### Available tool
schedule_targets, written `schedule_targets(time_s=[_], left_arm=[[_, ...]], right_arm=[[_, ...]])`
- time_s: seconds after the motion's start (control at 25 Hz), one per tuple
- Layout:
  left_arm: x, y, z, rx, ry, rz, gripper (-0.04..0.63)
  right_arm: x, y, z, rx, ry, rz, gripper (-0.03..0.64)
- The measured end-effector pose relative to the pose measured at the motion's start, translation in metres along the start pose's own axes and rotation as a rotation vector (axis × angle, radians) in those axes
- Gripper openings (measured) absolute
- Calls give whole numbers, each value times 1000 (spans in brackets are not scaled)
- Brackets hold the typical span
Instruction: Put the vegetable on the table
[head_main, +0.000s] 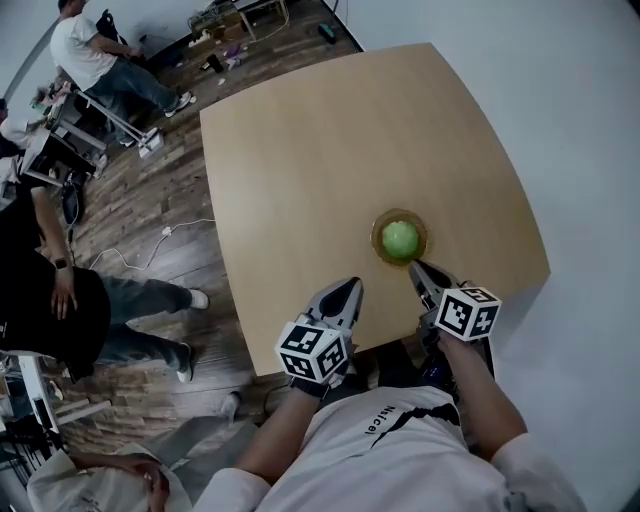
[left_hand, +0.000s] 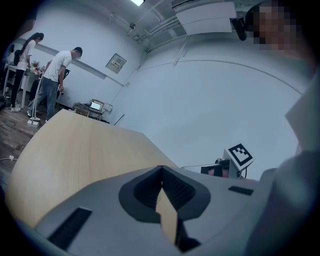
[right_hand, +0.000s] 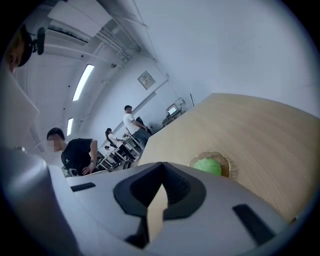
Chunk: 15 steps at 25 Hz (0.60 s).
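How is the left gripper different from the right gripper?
The right gripper points at the green vegetable on its small dish, tip close to the rim; the left gripper points at bare table, farther from the dish. The right gripper view shows the vegetable; the left gripper view does not. Both have their jaws together and hold nothing.

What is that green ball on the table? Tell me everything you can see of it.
It is a round, pale green vegetable; which kind I cannot tell. It sits in the middle of a small brownish dish with a wavy rim, on the light wooden table. Only the dish touches it; the right gripper points at it from close by.
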<state>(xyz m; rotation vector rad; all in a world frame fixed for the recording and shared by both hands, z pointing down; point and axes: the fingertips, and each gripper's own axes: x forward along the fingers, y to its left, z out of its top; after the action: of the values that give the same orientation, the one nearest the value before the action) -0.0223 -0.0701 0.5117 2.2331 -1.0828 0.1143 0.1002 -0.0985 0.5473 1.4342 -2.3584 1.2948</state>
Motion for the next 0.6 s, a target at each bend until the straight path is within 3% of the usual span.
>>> schedule_targets(time_s=[0.6], left_arm=[[-78, -51, 33, 108, -97, -76, 12]], right_arm=[[-74, 115, -5, -278, -172, -3, 14]])
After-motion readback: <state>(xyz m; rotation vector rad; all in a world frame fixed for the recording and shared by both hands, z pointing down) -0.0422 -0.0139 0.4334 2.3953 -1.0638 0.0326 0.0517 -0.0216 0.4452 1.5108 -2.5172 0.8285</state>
